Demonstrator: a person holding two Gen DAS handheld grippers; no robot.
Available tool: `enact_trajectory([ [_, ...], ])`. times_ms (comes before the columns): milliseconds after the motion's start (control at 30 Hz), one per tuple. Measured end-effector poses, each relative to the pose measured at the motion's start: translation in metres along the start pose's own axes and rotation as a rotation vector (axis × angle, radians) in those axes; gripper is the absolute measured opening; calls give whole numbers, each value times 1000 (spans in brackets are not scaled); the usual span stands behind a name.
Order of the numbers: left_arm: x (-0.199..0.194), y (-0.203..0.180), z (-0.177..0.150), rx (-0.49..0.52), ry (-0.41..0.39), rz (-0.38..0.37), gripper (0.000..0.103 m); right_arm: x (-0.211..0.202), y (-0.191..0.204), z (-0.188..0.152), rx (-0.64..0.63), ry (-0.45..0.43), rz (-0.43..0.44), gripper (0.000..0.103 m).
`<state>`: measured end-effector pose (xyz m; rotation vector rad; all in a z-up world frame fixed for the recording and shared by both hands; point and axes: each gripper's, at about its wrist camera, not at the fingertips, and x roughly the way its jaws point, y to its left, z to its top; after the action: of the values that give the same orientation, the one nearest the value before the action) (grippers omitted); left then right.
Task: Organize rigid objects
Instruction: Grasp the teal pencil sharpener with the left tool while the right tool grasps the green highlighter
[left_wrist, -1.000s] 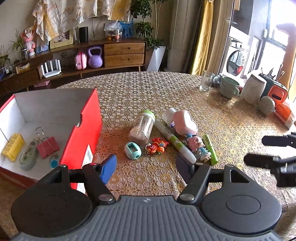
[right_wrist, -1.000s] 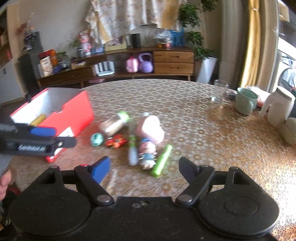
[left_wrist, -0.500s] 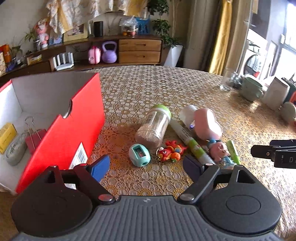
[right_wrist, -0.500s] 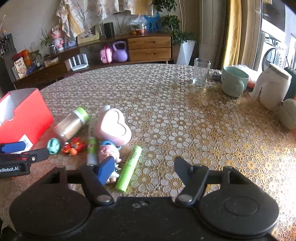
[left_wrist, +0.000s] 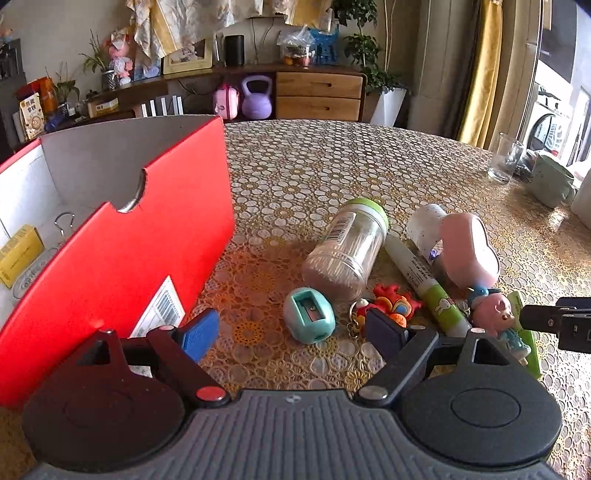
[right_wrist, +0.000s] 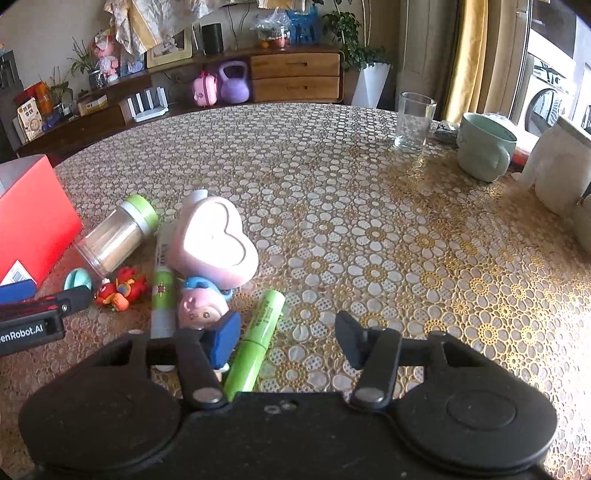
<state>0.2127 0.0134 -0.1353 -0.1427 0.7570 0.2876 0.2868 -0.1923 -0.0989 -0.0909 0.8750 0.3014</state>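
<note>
A red box (left_wrist: 122, 266) stands at the left with a yellow packet (left_wrist: 16, 251) inside. On the table lie a toothpick jar (left_wrist: 347, 249), a teal sharpener (left_wrist: 309, 315), a red toy keychain (left_wrist: 391, 301), a white-green marker (left_wrist: 424, 277), a pink heart case (right_wrist: 214, 242), a pig doll (right_wrist: 201, 308) and a green tube (right_wrist: 260, 338). My left gripper (left_wrist: 291, 332) is open, low over the table, with the sharpener between its fingers. My right gripper (right_wrist: 288, 338) is open, with the green tube between its fingers.
A glass (right_wrist: 413, 120), a mint mug (right_wrist: 484, 146) and a white jug (right_wrist: 561, 170) stand at the table's far right. A sideboard (right_wrist: 295, 75) with a purple kettlebell (right_wrist: 232, 83) is behind the table.
Both grippers have moved forward and down toward the pile. The left now frames the sharpener, the right the green tube. Both stay open.
</note>
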Motion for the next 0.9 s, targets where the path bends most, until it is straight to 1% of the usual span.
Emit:
enact_trajectory([
  [133, 5, -4, 0, 23, -8, 23, 86, 5, 1, 1, -13, 4, -3, 46],
  [267, 7, -4, 0, 18, -20, 17, 86, 6, 5, 0, -32, 3, 3, 42],
  [300, 7, -4, 0, 16, -23, 15, 84, 6, 5, 0, -38, 1, 4, 42],
  [333, 8, -3, 0, 12, -26, 9, 78, 5, 6, 0, -40, -1, 8, 39],
  [367, 8, -2, 0, 5, -27, 1, 72, 5, 5, 0, -40, -1, 9, 31],
  [400, 8, 0, 1, -2, -23, -2, 60, 5, 5, 0, -40, 4, 1, 24],
  [433, 10, 2, 0, -14, -13, -7, 57, 5, 3, 1, -38, 5, 1, 24],
  [533, 10, 6, -2, -40, -6, -14, 57, 5, 0, 0, -28, 5, 17, 24],
  [700, 14, 0, -2, 9, -3, -17, 57, 9, 6, -4, -51, 25, 18, 21],
  [767, 16, -2, -1, 24, -4, -20, 56, 9, 9, -6, -68, 15, 8, 21],
  [800, 16, -2, 0, 22, -5, -25, 52, 9, 9, -6, -64, 16, 9, 19],
  [833, 17, -2, 1, 25, -5, -22, 45, 9, 9, -5, -60, 16, 9, 18],
  [867, 17, -3, 1, 32, -7, -19, 42, 10, 8, -4, -58, 17, 11, 18],
  [900, 18, -3, 1, 38, -7, -22, 35, 10, 8, -3, -56, 19, 13, 17],
])
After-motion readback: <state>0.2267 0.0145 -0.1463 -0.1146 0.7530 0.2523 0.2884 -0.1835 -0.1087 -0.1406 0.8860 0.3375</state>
